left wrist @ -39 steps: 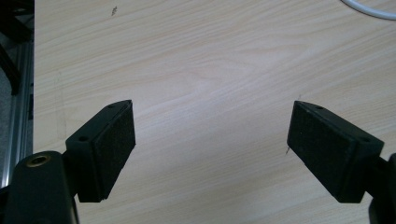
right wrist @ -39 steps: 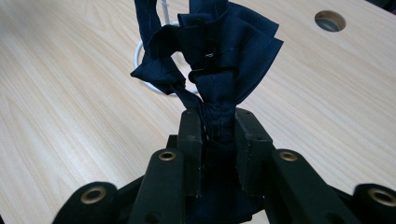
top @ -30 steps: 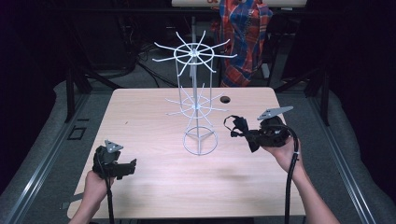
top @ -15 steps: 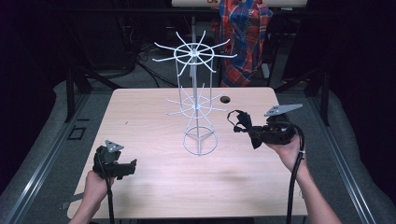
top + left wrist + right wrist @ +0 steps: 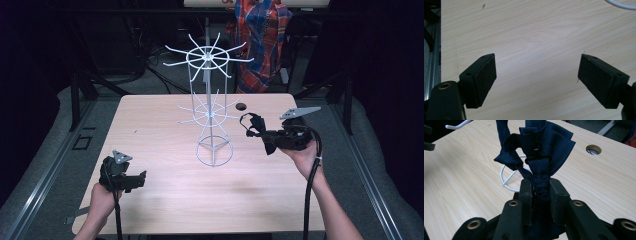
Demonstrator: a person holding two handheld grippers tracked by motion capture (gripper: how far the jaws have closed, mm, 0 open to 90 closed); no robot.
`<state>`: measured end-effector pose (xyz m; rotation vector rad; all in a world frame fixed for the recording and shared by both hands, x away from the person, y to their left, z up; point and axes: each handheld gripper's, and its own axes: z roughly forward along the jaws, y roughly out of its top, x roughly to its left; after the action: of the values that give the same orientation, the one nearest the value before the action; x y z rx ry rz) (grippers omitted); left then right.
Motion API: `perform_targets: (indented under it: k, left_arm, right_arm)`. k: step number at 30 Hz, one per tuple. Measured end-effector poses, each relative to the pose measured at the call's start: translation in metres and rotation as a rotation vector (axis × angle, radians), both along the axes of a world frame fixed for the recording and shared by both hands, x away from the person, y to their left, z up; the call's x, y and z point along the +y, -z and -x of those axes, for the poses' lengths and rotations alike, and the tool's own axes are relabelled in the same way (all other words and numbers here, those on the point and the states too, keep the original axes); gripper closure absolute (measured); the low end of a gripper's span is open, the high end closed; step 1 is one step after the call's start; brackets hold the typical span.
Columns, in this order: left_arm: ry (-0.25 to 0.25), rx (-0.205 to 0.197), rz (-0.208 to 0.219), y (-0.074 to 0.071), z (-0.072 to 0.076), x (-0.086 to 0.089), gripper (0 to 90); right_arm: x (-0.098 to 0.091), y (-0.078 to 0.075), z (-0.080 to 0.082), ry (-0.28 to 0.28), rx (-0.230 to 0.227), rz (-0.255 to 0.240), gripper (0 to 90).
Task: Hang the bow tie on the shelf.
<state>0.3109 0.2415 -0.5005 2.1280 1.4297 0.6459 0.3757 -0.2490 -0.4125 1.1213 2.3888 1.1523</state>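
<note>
1. The right gripper [image 5: 257, 131] sits at centre right of the high view, held off the light wooden table [image 5: 150, 125], with its jaws clamped on a dark navy fabric bow tie with a strap [image 5: 541, 152].
2. In the right gripper view the navy cloth is pinched at its lower end between the two black pads [image 5: 526, 195] and bunches out beyond them toward the top of the frame; a small clasp shows on it.
3. The white wire two-tier display rack with radiating hooks [image 5: 210, 115] stands mid-frame, just left of the held tie in the high view; its ring base [image 5: 510, 178] shows behind the cloth in the right gripper view.
4. Key relation: the rack lies to frame left of the right gripper's tips, and the gripper's long axis already points leftward at the lower hook tier. The tie is near the hooks; whether it touches them cannot be told.
5. The left gripper [image 5: 131, 181] is at lower left of the high view, with its jaws wide apart and nothing between them; its own view looks down on bare wood.
6. The right hand is clearly nearer the rack; the left is well apart from it.
7. Judgement: the likely next move is hanging the tie's strap over a hook; the loop may miss the thin wire.
</note>
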Motion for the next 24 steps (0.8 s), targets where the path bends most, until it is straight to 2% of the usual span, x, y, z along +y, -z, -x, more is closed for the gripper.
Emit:
perform_targets:
  k: [5,9,13,18,24]
  left_arm:
    - [0.002,-0.001,0.002,0.000,0.000,0.000,15.5]
    - [-0.002,0.005,-0.002,0.002,-0.002,0.000,15.6]
    - [0.007,0.005,-0.003,0.001,-0.001,-0.002,15.6]
    - [-0.012,0.009,-0.003,0.002,-0.003,0.002,15.5]
    - [0.010,0.006,-0.011,0.002,-0.002,-0.003,15.6]
  right_arm:
    - [0.004,0.003,-0.006,0.006,0.028,-0.002,74.3]
    - [0.009,0.006,-0.011,0.005,0.031,0.009,74.3]
    - [0.014,0.007,-0.018,0.003,0.048,-0.003,74.3]
    - [0.022,0.011,-0.022,-0.004,0.053,0.006,74.3]
    - [0.024,0.012,-0.022,-0.004,0.052,0.008,74.3]
